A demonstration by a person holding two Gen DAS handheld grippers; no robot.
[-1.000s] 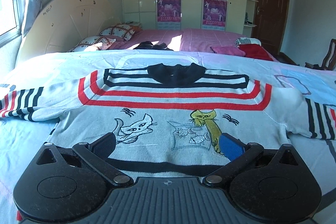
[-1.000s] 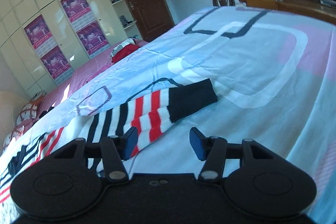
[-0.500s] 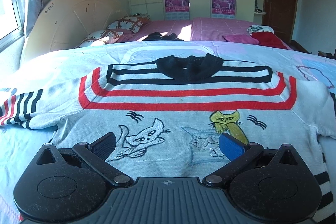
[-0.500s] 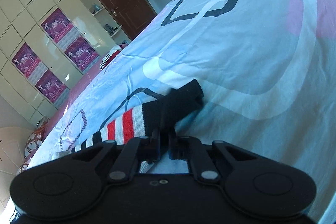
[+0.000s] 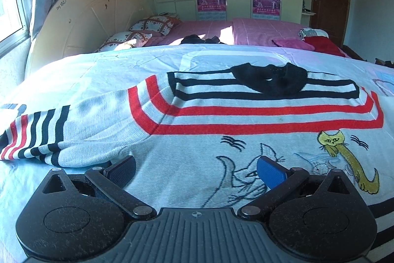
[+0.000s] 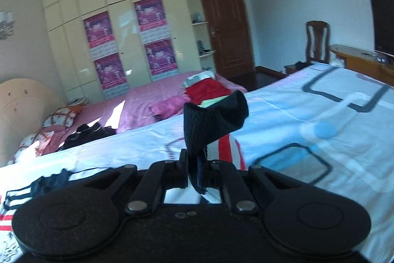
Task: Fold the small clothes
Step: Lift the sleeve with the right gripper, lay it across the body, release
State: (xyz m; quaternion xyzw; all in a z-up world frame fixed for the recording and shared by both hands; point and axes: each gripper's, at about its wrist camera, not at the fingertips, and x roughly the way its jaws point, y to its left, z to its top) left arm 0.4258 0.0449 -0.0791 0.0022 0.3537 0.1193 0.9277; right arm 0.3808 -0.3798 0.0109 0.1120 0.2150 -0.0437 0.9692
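Observation:
A small grey sweater (image 5: 221,120) with red and black stripes, a black collar and cat drawings lies flat, front up, on the light blue bedspread (image 5: 98,65). Its left sleeve (image 5: 44,134) stretches out to the left. My left gripper (image 5: 195,170) is open and empty, low over the sweater's lower left front. My right gripper (image 6: 193,169) is shut on the right sleeve's black cuff (image 6: 214,120) and holds it lifted off the bed; the red-striped sleeve hangs below it. The collar also shows in the right wrist view (image 6: 49,183).
A second bed with a pink cover (image 5: 246,26) lies beyond, with pillows (image 5: 152,25), dark clothes (image 5: 199,39) and red and pink clothes (image 6: 206,90). A round headboard (image 5: 91,21), cupboards with posters (image 6: 128,46), a brown door (image 6: 221,24) and a chair (image 6: 317,41) stand around.
My right gripper closed on the sleeve cuff and lifted it up off the bed. My left gripper moved left across the sweater's front, staying open.

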